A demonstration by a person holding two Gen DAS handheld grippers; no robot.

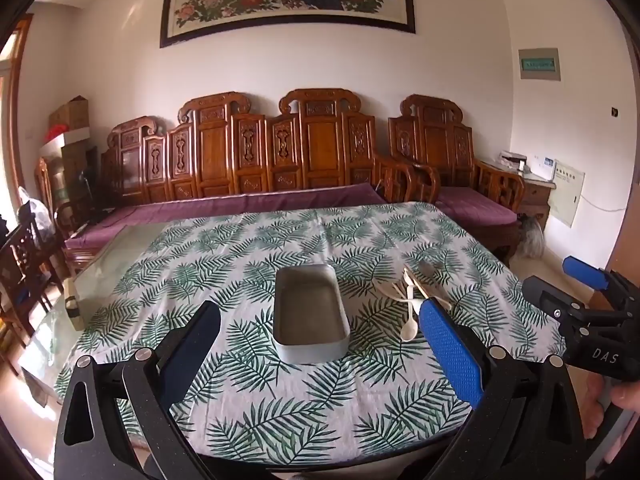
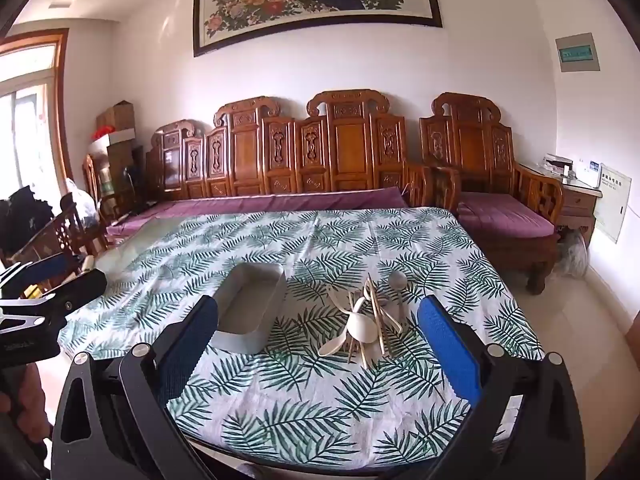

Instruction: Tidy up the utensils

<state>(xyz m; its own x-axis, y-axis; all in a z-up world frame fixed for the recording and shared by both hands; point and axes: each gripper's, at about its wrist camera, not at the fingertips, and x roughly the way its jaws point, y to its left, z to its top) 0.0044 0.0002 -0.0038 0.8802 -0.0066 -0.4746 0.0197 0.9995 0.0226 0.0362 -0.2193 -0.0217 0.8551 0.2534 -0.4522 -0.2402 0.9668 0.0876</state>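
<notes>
An empty grey rectangular tin [image 1: 310, 312] stands on the leaf-print tablecloth [image 1: 280, 408]; it also shows in the right wrist view [image 2: 250, 312]. To its right lies a pile of cream spoons, forks and wooden chopsticks [image 2: 368, 320], seen in the left wrist view [image 1: 416, 300] partly behind a blue finger pad. My left gripper [image 1: 320, 328] is open and empty, held above the table's near edge in front of the tin. My right gripper [image 2: 318, 320] is open and empty, in front of the pile. Each gripper shows at the edge of the other's view [image 1: 576, 292] [image 2: 52, 280].
A carved wooden sofa [image 2: 320, 152] with purple cushions runs behind the table. A wooden armchair [image 2: 496, 184] stands at the back right. Dark chairs [image 1: 24, 264] stand at the left. The cloth leaves a bare glass strip [image 1: 116, 248] along the table's left side.
</notes>
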